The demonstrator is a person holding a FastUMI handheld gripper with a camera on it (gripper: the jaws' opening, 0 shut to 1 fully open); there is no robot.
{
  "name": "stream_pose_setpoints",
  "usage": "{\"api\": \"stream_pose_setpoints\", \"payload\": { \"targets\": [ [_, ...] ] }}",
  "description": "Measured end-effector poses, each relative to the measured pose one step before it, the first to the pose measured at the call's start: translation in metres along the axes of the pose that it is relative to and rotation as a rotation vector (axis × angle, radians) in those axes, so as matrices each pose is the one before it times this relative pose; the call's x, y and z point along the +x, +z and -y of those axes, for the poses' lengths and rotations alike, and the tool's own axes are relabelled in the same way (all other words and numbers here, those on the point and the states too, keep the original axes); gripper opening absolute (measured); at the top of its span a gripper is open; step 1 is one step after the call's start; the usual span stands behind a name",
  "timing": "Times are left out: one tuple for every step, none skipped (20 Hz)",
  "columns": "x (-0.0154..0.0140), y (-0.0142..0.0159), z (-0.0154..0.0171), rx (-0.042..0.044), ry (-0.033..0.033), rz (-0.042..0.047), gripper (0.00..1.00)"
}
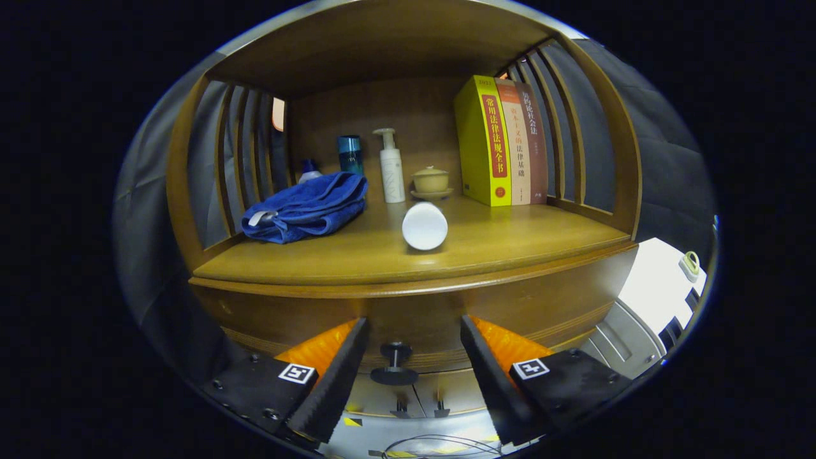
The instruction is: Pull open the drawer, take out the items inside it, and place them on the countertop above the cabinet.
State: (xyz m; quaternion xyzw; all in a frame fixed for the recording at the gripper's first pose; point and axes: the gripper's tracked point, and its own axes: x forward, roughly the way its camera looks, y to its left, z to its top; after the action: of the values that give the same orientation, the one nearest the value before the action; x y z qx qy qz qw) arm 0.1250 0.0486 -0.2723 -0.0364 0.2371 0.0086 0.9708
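Claw spread wide, drawer knob centred between fingers, untouched.

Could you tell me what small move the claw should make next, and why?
Probably ease forward and close on the drawer knob. The claw is open, the knob sits between its fingers untouched, and the drawer front looks shut.

yellow book spine: 常用法律法规全书 | middle book spine: 法律基础 | fingers: square marker tags
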Motion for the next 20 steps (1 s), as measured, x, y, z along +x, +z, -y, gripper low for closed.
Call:
{"api": "stream_pose_setpoints", "payload": {
  "targets": [
    [-0.00447,0.00645,0.00352,-0.00888,-0.00594,0.00931,0.97],
    [-0.00595,0.0167,0.00189,-0.00272,0.00267,0.03069,0.96],
    [-0.00596,0.02286,-0.00049,-0.00503,0.00414,0.03542,0.96],
    [-0.00867,0.02589,0.00283,-0.01126,-0.00246,0.02894,0.96],
    [-0.01248,0.02772,0.00378,-0.01556,-0.00324,0.02764,0.96],
    [-0.01061,0.02582,0.00229,-0.01527,-0.00273,0.02269,0.96],
    [-0.01257,0.02849,0.00084,-0.01523,-0.0044,0.02383,0.97],
    [-0.00966,0.02463,0.00107,-0.01498,-0.00391,0.02188,0.97],
    [-0.00928,0.02272,0.00298,-0.01731,-0.01051,0.0178,0.97],
    [-0.01078,0.0215,0.00358,-0.01784,-0.0124,0.0214,0.97],
    [-0.00865,0.02354,0.00353,-0.01412,-0.00558,0.02747,0.97],
    [-0.009,0.01982,0.00086,-0.00812,0.00448,0.02934,0.97],
    [-0.0078,0.01547,-0.00213,-0.00182,0.00455,0.02704,0.97],
    [-0.00771,0.01034,-0.00295,0.00053,0.00971,0.01505,0.97],
    [-0.00876,0.00644,-0.00354,0.00499,0.01733,0.01112,0.97],
    [-0.00322,0.00631,-0.00265,-0.00121,0.01713,0.01491,0.97],
    [-0.0024,0.00229,0.00168,-0.01507,0.00042,0.00143,0.97],
    [-0.00278,0.00552,0.00413,-0.0048,-0.01025,0.0071,0.97],
    [-0.00185,0.00878,0.0007,0.01622,-0.00943,0.00935,0.97],
    [-0.00313,0.00406,-0.00324,0.01592,0.00048,0.00704,0.97]
  ]
}}
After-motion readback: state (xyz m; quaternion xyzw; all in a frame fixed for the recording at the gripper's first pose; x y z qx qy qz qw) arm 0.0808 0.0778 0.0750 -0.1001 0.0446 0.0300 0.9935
